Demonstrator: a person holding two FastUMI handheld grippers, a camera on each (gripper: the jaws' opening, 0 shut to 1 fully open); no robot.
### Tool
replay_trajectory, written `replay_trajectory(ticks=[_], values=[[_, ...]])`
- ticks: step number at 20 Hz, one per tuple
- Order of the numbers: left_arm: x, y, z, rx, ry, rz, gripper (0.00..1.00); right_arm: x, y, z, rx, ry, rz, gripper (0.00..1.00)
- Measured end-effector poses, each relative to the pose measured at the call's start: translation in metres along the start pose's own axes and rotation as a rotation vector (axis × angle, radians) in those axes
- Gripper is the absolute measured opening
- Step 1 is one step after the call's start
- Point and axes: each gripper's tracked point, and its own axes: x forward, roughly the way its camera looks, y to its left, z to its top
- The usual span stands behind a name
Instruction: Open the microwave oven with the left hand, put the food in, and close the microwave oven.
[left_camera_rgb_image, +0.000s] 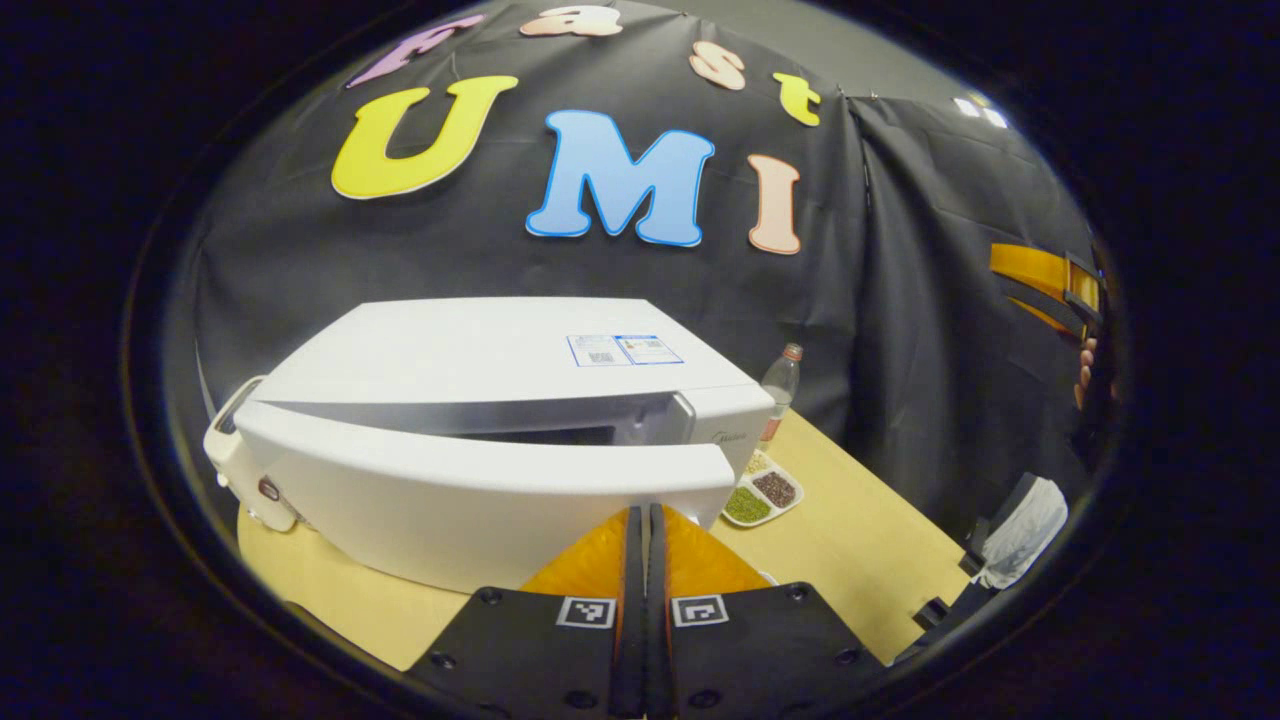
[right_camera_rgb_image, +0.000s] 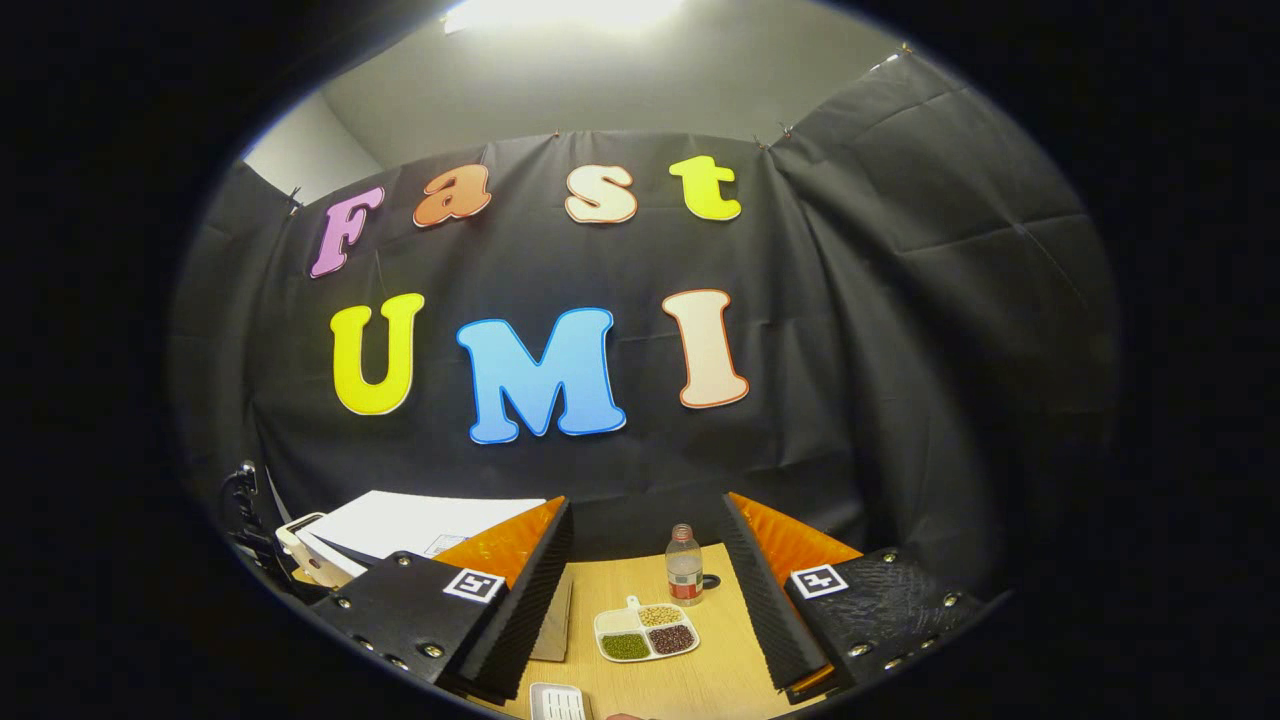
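The microwave (left_camera_rgb_image: 480, 400) sits on the table (left_camera_rgb_image: 850, 540) with its door (left_camera_rgb_image: 480, 490) swung a little way out from the body, a dark gap showing along the top edge. The left claw (left_camera_rgb_image: 645, 560) is pressed together with its tips right at the door's free edge; whether they hook behind it cannot be told. The step in hand looks like opening the door, and it would go best as a smooth arc about the hinge on the far side, not a straight tug that might drag the oven across the table. The divided food tray (right_camera_rgb_image: 646, 632) lies on the table just beside the microwave, near a small bottle (right_camera_rgb_image: 684, 565). The right claw (right_camera_rgb_image: 645, 590) is spread wide above the tray, holding nothing, and should wait until the door is clear.
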Motion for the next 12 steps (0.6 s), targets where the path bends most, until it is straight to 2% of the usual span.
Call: replay_trajectory(ticks=[8,10,12], values=[[0.033,0.013,0.014,0.009,-0.009,0.032,0.06,0.009,-0.009,-0.002,-0.007,0.007,-0.021,0.89],[0.036,0.008,0.008,-0.024,0.016,0.008,0.06,0.009,-0.011,-0.002,-0.013,0.008,-0.027,0.89],[0.037,0.009,0.007,-0.002,0.016,0.006,0.06,0.010,-0.011,0.001,-0.014,0.007,-0.032,0.88]])
